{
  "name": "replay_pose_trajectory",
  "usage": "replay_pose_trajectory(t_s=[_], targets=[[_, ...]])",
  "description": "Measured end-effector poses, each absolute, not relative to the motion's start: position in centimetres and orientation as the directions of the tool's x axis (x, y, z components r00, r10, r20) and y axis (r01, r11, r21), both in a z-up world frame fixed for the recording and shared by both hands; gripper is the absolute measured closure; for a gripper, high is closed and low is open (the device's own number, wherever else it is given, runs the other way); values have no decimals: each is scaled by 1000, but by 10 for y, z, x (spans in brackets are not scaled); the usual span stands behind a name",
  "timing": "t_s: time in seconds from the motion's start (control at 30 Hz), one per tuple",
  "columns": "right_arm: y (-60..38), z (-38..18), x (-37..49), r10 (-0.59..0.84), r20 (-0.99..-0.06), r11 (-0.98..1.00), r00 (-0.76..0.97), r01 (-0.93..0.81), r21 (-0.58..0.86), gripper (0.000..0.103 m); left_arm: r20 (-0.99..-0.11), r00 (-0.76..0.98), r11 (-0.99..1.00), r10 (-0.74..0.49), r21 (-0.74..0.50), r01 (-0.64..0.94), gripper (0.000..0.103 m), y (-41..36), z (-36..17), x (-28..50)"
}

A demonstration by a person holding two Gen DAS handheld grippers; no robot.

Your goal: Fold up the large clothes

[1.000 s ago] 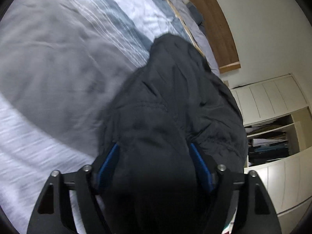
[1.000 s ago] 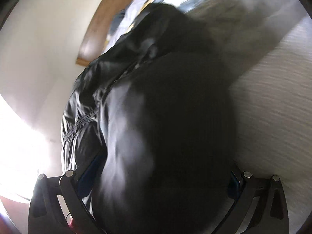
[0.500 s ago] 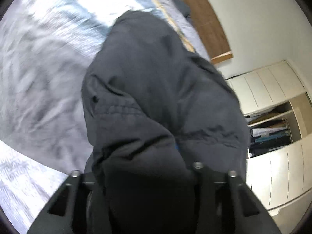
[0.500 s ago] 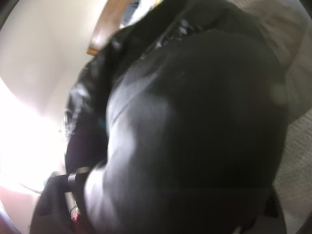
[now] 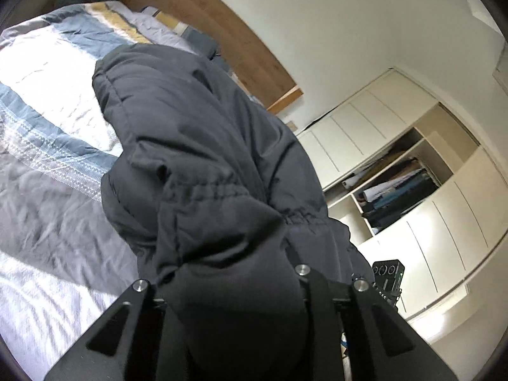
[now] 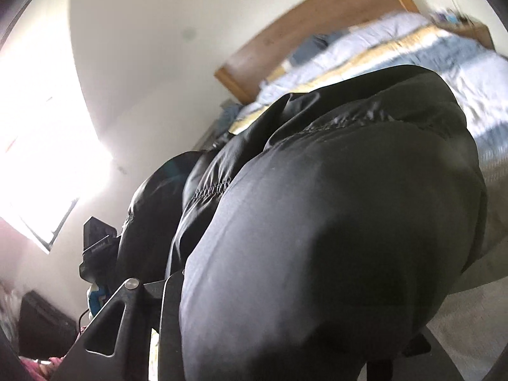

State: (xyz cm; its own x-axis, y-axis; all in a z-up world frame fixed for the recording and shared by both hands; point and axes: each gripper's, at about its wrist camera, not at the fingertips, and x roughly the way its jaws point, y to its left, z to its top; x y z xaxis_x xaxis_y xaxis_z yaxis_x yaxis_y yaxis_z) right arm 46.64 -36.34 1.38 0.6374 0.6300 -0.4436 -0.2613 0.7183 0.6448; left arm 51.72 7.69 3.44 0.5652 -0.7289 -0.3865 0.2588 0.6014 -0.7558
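A dark puffy jacket [image 5: 197,146] hangs lifted above the striped bed cover [image 5: 47,63]. Its far end still trails onto the bed. In the left wrist view my left gripper [image 5: 235,289] is closing on a thick bunch of the jacket, which bulges up between the jaws and hides the fingertips. In the right wrist view the jacket [image 6: 349,190] fills most of the frame. My right gripper [image 6: 279,311] is also closing, with padded fabric squeezed between its jaws. Only its left arm shows; the fingertips are covered.
A wooden headboard [image 5: 222,31] runs along the far side of the bed. A white wardrobe [image 5: 397,174] with open shelves stands to the right. The other gripper's black body [image 5: 387,276] sits just beyond the jacket. A bright window [image 6: 38,127] glares at the left.
Both grippers went from wide open around the jacket to closed on it. They rose, lifting the jacket off the bed, and the views tilted up to show the walls and wardrobe.
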Motion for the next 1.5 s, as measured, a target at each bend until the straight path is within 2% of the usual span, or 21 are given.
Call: replay_pose_trajectory(t_s=[0.13,0.3,0.4,0.47,0.53,0.57,0.6,0.67,0.8,0.97,1.23,1.5], targets=[[-363,11,438,637,-441,715,632,-270,645,67,-411,555,612,-723,-754,239,84,92,16,481],[-365,-48,431,578,-565,760,589,-136,635,67,-553,535,710,-638,-691,132,83,100,-40,466],[-382,-73,422,518,-627,784,582,-30,620,61,-629,525,756,-573,-654,42,75,124,-64,462],[-392,-82,414,459,-678,816,574,29,577,43,-657,514,770,-552,-638,11,64,137,-69,462],[-397,-83,401,401,-719,840,568,85,536,30,-702,510,812,-497,-583,-10,43,150,-68,457],[-398,-82,394,378,-734,849,564,106,518,23,-713,510,825,-481,-565,-12,41,155,-67,454],[-400,-81,389,356,-746,857,563,122,501,21,-725,512,839,-460,-544,-16,41,164,-63,448],[-407,-76,381,294,-770,881,566,152,448,12,-715,529,831,-457,-556,-33,41,181,-59,444],[-423,-62,352,167,-807,917,567,212,338,8,-715,584,838,-385,-535,-102,39,224,-36,415],[-421,-33,314,83,-797,935,598,231,271,7,-731,613,875,-301,-468,-128,38,242,-10,360],[-372,10,232,36,-737,969,675,158,192,4,-735,641,939,-223,-339,-62,36,184,23,273],[-295,33,169,-17,-678,993,735,93,76,2,-708,701,984,-83,-171,-57,36,133,38,198]])
